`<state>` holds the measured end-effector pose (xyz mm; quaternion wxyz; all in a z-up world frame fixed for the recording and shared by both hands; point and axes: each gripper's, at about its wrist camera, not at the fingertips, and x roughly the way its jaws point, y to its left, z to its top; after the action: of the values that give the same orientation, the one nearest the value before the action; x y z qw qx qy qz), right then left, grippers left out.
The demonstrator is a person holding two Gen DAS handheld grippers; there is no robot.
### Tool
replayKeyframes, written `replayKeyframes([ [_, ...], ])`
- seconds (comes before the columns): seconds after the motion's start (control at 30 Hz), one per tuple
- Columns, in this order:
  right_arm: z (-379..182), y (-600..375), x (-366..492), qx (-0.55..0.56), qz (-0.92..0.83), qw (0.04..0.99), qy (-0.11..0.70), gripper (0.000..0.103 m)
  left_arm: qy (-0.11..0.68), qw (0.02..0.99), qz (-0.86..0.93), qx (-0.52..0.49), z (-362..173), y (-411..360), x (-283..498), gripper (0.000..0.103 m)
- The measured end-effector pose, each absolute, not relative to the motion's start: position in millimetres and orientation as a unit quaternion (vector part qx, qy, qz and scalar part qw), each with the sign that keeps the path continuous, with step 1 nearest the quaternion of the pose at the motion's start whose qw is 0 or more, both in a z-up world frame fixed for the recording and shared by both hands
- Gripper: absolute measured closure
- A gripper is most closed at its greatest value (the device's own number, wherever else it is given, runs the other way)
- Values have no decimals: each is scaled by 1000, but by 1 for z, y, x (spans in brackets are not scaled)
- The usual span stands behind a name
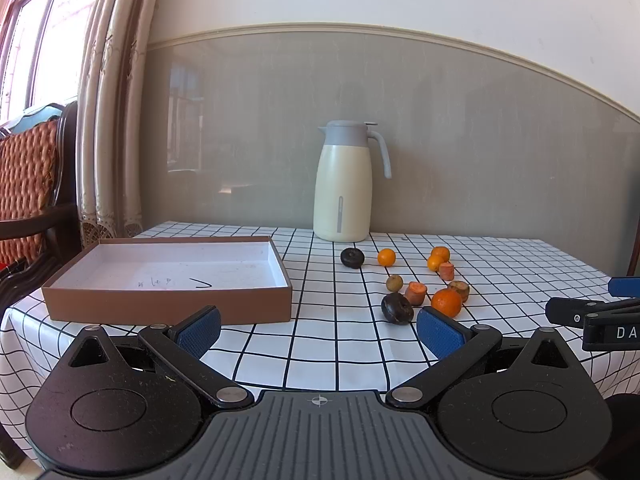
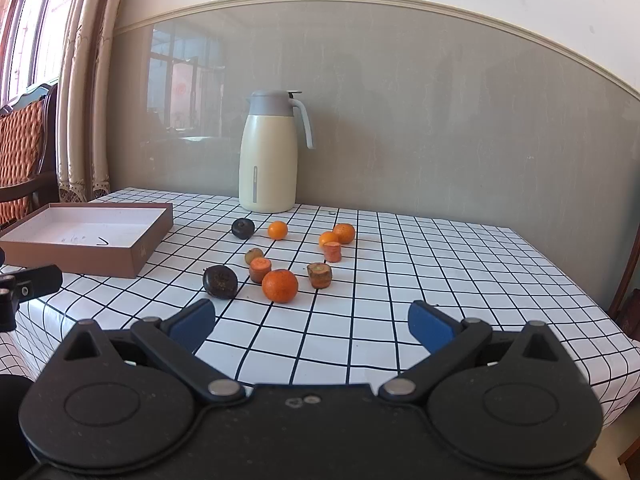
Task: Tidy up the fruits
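Both tongs hover wide apart and empty over the near edge of the checked white tabletop [image 2: 360, 332]. Ahead of the right tongs [image 2: 312, 326] lies the scatter of fruit: the nearest round orange mandarin [image 2: 280, 285], a dark wrinkled fruit [image 2: 220, 281] left of it, and cut carrot stubs [image 2: 260, 269] behind. Ahead-left of the left tongs [image 1: 319, 326] sits the shallow brown cardboard box [image 1: 168, 304], empty; the fruit lies ahead-right.

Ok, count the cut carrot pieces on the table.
3: a brownish carrot stub nearest on the right, an orange carrot chunk beside the big round orange, another carrot chunk farther back. None seems hidden.
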<state>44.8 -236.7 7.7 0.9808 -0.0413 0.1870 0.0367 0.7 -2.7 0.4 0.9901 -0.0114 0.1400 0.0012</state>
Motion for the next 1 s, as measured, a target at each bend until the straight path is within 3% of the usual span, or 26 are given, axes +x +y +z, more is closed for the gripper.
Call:
replayKeyframes([
  [1.0, 8, -238, 46, -41, 35, 981, 187, 6, 138, 990, 3, -15, -1, -1, -1, 0],
])
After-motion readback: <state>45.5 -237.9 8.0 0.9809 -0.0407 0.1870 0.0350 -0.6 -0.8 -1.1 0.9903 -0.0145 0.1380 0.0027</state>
